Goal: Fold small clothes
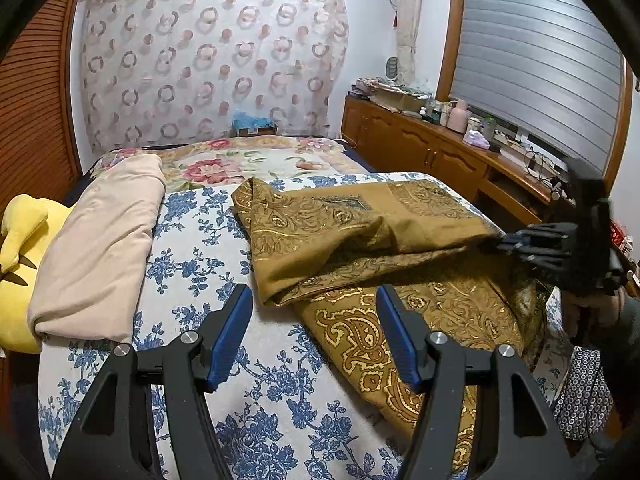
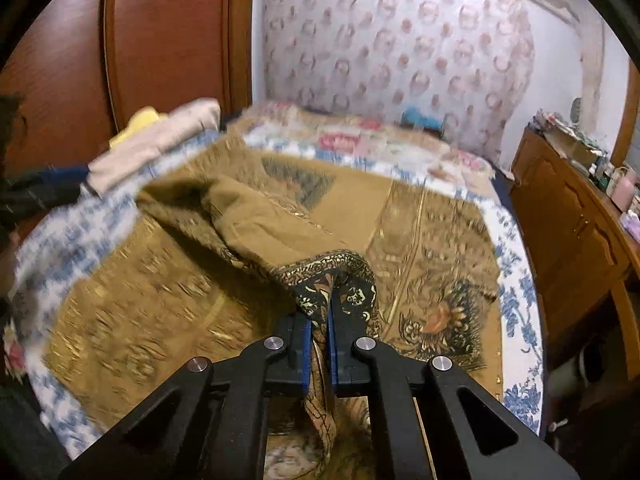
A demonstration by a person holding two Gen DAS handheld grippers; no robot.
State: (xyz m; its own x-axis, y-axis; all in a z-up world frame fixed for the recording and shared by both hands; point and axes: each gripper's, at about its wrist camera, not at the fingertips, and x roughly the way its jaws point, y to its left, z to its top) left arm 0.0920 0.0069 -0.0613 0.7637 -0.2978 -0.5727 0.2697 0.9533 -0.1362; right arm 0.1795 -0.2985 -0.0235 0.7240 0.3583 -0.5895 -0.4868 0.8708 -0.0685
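Observation:
A brown cloth with gold paisley print (image 1: 360, 240) lies partly folded over on the bed. My left gripper (image 1: 314, 298) hovers open just in front of the cloth's near fold, its blue pads (image 1: 232, 332) holding nothing. At the right side of the bed my right gripper (image 1: 502, 245) is shut on the cloth's edge and holds it raised off the bed. In the right wrist view the cloth (image 2: 280, 220) spreads out ahead, and a dark patterned border is pinched between the closed pads of the right gripper (image 2: 320, 300), with fabric hanging down below them.
The bed carries a blue floral sheet (image 1: 192, 264). A folded beige garment (image 1: 96, 248) lies at its left, beside a yellow plush toy (image 1: 16, 248). A cluttered wooden cabinet (image 1: 420, 148) runs along the right wall. A wooden wardrobe door (image 2: 168, 32) stands at the left.

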